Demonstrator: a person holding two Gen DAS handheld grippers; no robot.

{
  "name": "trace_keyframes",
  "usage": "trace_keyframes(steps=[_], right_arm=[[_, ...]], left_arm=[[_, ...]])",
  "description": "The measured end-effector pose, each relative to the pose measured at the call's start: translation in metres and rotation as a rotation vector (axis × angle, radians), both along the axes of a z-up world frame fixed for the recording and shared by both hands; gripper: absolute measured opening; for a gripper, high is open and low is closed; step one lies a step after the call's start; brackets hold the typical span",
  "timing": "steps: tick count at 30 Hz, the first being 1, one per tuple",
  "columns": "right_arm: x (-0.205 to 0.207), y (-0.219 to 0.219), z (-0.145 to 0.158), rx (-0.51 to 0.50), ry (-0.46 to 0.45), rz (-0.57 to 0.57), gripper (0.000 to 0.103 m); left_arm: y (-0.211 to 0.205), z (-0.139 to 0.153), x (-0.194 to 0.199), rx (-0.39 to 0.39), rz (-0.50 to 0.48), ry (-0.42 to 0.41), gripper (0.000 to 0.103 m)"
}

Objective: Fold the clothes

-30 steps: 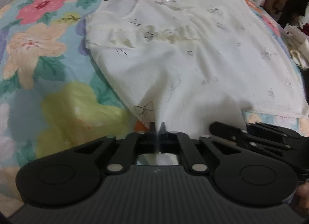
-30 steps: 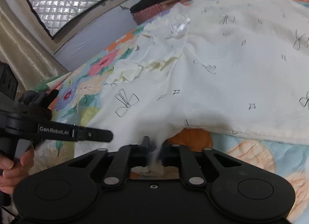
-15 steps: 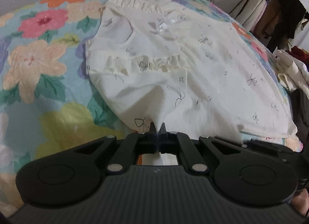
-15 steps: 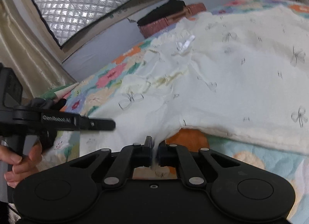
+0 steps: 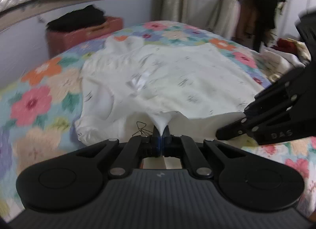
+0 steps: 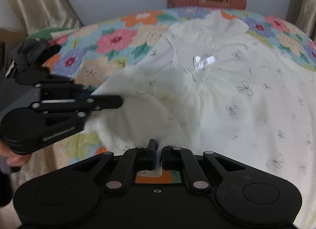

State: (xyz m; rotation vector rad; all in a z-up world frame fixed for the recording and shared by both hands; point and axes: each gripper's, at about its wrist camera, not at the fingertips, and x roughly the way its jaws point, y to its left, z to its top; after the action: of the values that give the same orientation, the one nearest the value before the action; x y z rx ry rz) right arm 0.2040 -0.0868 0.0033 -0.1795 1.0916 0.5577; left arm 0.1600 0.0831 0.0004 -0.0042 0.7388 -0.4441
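We hold the hem of the white bow-print dress (image 6: 227,94) with both tools: the left gripper (image 5: 161,137) is closed on a pinch of cloth, and the right gripper (image 6: 158,155) seems, through the blur, nearly closed on the edge too. The dress lies on the floral bedspread (image 5: 37,100), neckline toward 12 o'clock. We judge the first fold underway; next, carry the hem toward 12 o'clock, keeping both corners level.

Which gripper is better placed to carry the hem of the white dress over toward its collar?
Neither alone: the left gripper and right gripper are both shut on the white dress, with its hem lifted off the flowered bedspread; probably they move together.
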Motion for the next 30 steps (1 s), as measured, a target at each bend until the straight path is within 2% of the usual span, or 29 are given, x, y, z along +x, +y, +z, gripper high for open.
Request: trace_keyframes(steps=[3,6,9,11,14,16,18,21,26,30], right_arm=[[-0.002,-0.004,0.011,-0.038,0.044,-0.006,0.008],[0.001,-0.012,-0.002,-0.022,0.108,-0.044,0.008],[0.006,-0.02,-0.022,0.072,0.093,-0.1,0.008],[0.009,-0.034,-0.035,0.221,0.059,-0.205,0.008],[0.001,-0.051,-0.042,0.396,-0.105,-0.4,0.008],[-0.005,-0.052,-0.045,0.497,-0.194,-0.481,0.008],[-0.001,-0.052,-0.053,0.573,-0.211,-0.548,0.008],[0.025,-0.05,-0.057,0.51,-0.217,-0.587,0.008],[0.06,-0.056,-0.055,0.498,-0.234,-0.582,0.008],[0.08,-0.05,-0.067,0.471,-0.209,-0.523,0.008]], left_arm=[[-0.006,0.011,0.006,-0.035,-0.04,0.008,0.001],[-0.018,0.02,0.008,-0.038,-0.1,-0.026,0.001],[-0.024,0.02,0.009,-0.05,-0.148,-0.035,0.001],[-0.024,0.015,0.014,-0.057,-0.156,-0.023,0.001],[-0.018,0.006,0.031,-0.06,-0.162,-0.007,0.001],[-0.012,0.002,0.049,-0.096,-0.157,0.005,0.001],[-0.006,-0.003,0.071,-0.153,-0.145,0.046,0.001],[-0.003,-0.01,0.095,-0.23,-0.127,0.063,0.001],[0.016,-0.031,0.118,-0.357,-0.072,0.043,0.001],[0.033,-0.057,0.126,-0.394,-0.048,0.08,0.001]])
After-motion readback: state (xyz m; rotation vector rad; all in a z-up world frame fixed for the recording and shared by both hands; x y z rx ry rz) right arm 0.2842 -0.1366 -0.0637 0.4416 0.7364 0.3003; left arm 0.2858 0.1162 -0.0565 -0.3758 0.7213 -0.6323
